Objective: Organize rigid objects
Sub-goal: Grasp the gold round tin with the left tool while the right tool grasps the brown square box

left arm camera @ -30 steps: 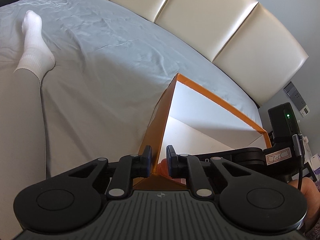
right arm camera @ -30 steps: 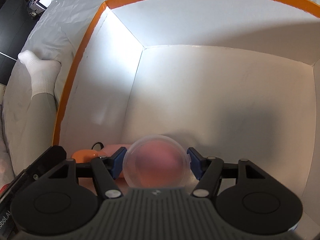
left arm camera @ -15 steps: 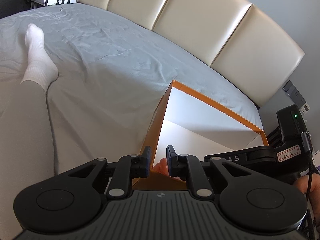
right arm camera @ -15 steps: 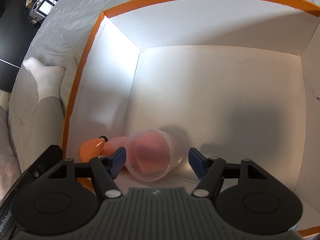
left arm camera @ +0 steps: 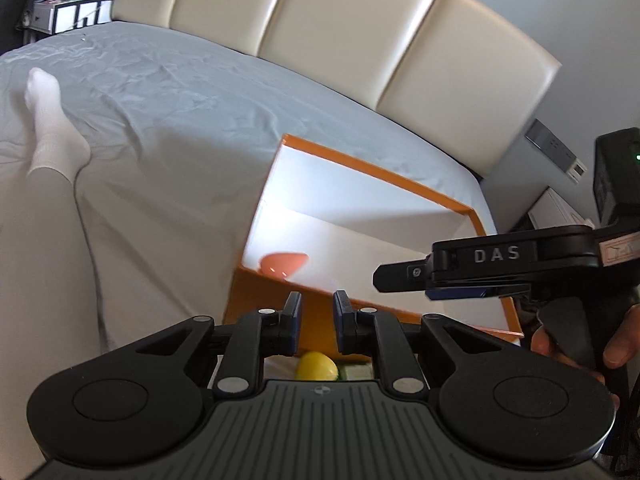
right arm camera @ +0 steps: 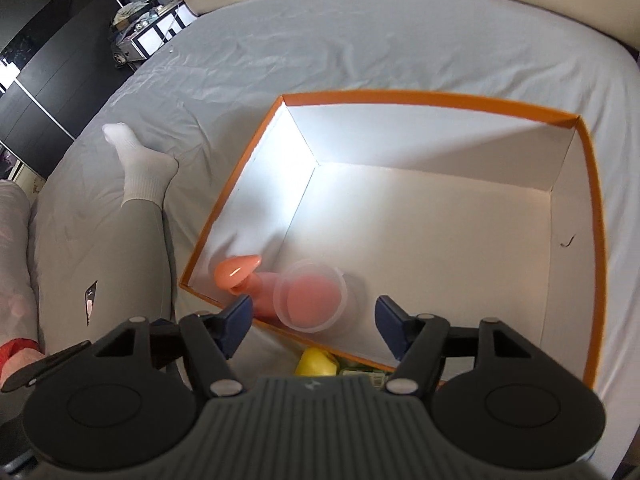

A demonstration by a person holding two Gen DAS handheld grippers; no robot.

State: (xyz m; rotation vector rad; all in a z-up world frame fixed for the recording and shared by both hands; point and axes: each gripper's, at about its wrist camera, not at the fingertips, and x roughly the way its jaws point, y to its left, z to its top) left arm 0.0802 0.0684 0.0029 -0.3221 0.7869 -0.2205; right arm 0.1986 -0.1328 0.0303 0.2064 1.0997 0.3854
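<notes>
Right claw [right arm camera: 312, 316] gapes, empty, above the light, slick clear cup [right arm camera: 310, 296]; grip its rim gently.

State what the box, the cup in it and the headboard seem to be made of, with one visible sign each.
Box: probably cardboard, matte white inside, thin flat orange-edged walls.
Cup: likely clear plastic, since pink shows through it.
Headboard: probably cream leather or faux leather, with padded panels and a soft sheen.

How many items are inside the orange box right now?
2: a clear cup on its side in the box's near-left corner, and an orange-pink piece touching its left. The near wall may hide more; a yellow object lies outside it.
</notes>
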